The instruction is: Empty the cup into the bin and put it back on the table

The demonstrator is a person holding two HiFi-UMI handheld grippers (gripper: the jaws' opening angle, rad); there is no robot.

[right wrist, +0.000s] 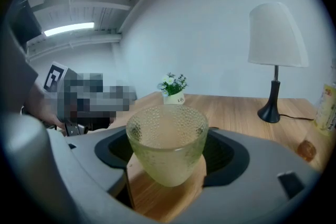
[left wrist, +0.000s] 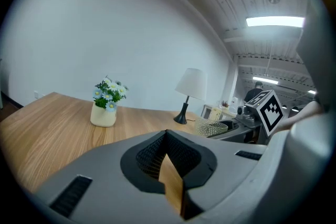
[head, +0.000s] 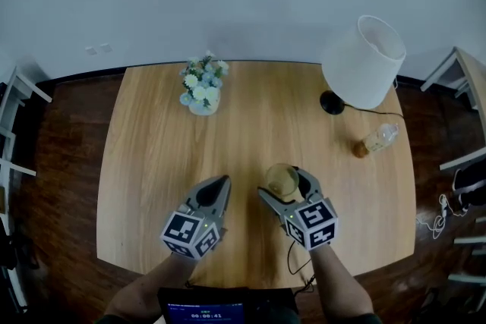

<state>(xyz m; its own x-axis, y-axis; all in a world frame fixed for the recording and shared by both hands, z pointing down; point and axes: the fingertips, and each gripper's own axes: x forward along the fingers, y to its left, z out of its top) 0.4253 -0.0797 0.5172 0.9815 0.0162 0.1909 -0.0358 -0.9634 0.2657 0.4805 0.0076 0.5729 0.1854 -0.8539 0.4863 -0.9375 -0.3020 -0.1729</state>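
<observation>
Standing on the table, the cup is sitting clamped in the right gripper, seemingly empty; likely only release is remaining. Left gripper is idling closed, empty.

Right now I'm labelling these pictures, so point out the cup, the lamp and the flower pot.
cup [right wrist: 167, 149]: right gripper view, on its dimpled glass wall.
lamp [head: 364, 61]: head view, on the white shade.
flower pot [head: 203, 105]: head view, on the pot's pale side.
</observation>
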